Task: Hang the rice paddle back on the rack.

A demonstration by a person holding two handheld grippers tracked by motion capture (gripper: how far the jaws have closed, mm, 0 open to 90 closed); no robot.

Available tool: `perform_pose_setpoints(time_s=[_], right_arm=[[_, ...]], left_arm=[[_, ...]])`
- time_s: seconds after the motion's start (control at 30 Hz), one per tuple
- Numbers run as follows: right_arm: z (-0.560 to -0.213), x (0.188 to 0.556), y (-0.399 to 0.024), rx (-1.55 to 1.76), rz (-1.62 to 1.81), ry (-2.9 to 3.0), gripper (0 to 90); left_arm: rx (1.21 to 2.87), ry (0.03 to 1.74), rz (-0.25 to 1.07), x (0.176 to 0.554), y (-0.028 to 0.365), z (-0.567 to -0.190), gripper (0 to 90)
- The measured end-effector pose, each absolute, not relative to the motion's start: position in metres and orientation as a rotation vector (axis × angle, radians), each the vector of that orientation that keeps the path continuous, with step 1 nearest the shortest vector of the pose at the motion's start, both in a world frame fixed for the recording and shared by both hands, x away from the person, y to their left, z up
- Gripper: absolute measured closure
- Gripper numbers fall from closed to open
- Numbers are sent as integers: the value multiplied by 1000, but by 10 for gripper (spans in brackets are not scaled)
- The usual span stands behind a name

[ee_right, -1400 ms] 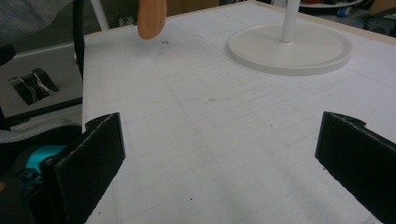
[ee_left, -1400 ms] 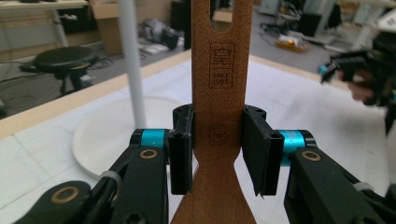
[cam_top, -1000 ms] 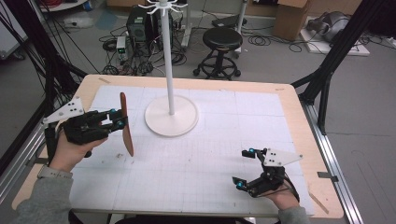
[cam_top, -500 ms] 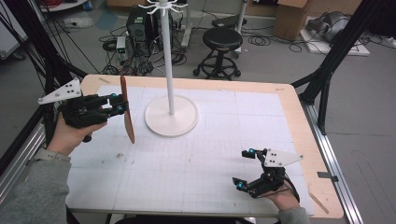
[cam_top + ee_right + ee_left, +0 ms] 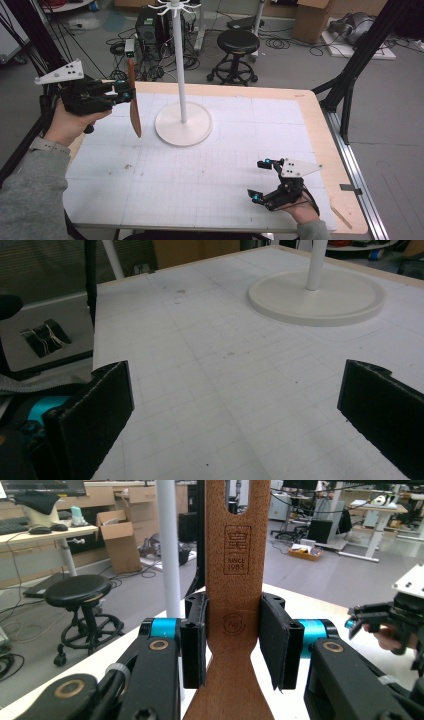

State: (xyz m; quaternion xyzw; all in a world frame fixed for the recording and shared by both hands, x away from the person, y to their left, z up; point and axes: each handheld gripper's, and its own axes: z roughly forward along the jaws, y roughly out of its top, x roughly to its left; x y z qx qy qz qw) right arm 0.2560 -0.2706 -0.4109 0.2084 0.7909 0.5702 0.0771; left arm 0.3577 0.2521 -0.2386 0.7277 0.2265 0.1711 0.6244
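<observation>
Clearly stiff and light, the one wooden spatula [image 5: 134, 102] hangs blade-down left of the single white stand [image 5: 183, 125], off the desk [image 5: 200, 180]. Left claw [image 5: 234, 647] pinches its flat handle; smooth wood may slip, so grip the neck. Right claw [image 5: 265, 181], well right of the stand, gapes empty.
</observation>
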Motion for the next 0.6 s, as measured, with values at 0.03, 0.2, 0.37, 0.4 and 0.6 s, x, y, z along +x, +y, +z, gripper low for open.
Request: perform_pose_setpoints(time_s=[0.03,0.2,0.37,0.4,0.6], right_arm=[[-411,256,-271,625,1708,2371,0],[-411,257,-270,626,1713,2367,0],[-410,258,-272,632,1730,2350,0],[-410,259,-272,625,1732,2340,0],[-410,258,-273,640,1740,2344,0]], left_arm=[[1667,526,393,359,252,-237,651],[1654,530,392,365,248,-224,651],[1666,519,401,369,240,-211,651],[1666,517,403,370,238,-208,650],[1669,521,412,378,233,-196,650]])
